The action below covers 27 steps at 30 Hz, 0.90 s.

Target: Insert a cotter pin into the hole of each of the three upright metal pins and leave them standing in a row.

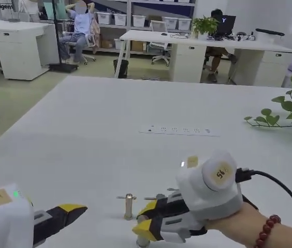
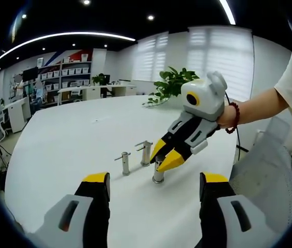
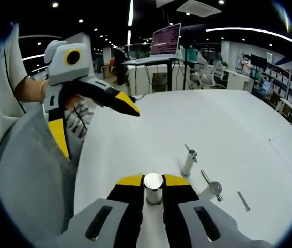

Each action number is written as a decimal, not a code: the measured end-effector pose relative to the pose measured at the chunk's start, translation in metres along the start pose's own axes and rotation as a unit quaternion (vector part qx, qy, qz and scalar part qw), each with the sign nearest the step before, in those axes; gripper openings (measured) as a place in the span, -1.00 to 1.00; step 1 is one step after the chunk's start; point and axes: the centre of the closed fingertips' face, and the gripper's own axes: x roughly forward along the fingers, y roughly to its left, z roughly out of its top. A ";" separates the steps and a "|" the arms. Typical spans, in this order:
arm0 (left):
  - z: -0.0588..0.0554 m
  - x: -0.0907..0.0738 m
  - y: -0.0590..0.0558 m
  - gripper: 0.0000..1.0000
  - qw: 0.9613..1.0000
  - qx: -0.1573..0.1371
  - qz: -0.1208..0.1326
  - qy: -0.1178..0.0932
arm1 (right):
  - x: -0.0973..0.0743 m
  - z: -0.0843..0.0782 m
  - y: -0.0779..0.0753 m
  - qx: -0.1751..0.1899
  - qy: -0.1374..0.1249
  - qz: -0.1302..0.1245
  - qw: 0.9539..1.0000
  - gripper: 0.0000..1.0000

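Though the round yellow sticker (image 1: 219,173) on the right gripper (image 1: 144,222) carries two digits, seemingly 45, they are too tilted to read surely. Three upright metal pins stand on the white table (image 1: 109,134). The right gripper is clamped on the first pin (image 3: 153,187), a silvery cylinder with a flat round top. Just beyond that pin, a second pin (image 3: 189,161) and a third pin (image 3: 210,190) each carry a cotter pin crosswise. One loose cotter pin (image 3: 243,200) lies near them. The left gripper (image 2: 156,180) gapes wide, short of the clamped pin.
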 end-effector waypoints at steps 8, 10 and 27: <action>-0.001 0.003 -0.003 0.38 1.000 0.002 -0.004 0.002 | -0.006 -0.014 -0.003 0.004 0.002 -0.004 1.000 -0.74; -0.002 0.004 -0.004 0.38 1.000 0.003 -0.005 0.004 | -0.007 -0.017 -0.003 0.003 0.003 -0.004 1.000 -0.74; -0.002 0.008 -0.008 0.36 1.000 0.011 -0.012 0.008 | -0.010 -0.027 -0.002 0.003 -0.007 0.005 1.000 -0.72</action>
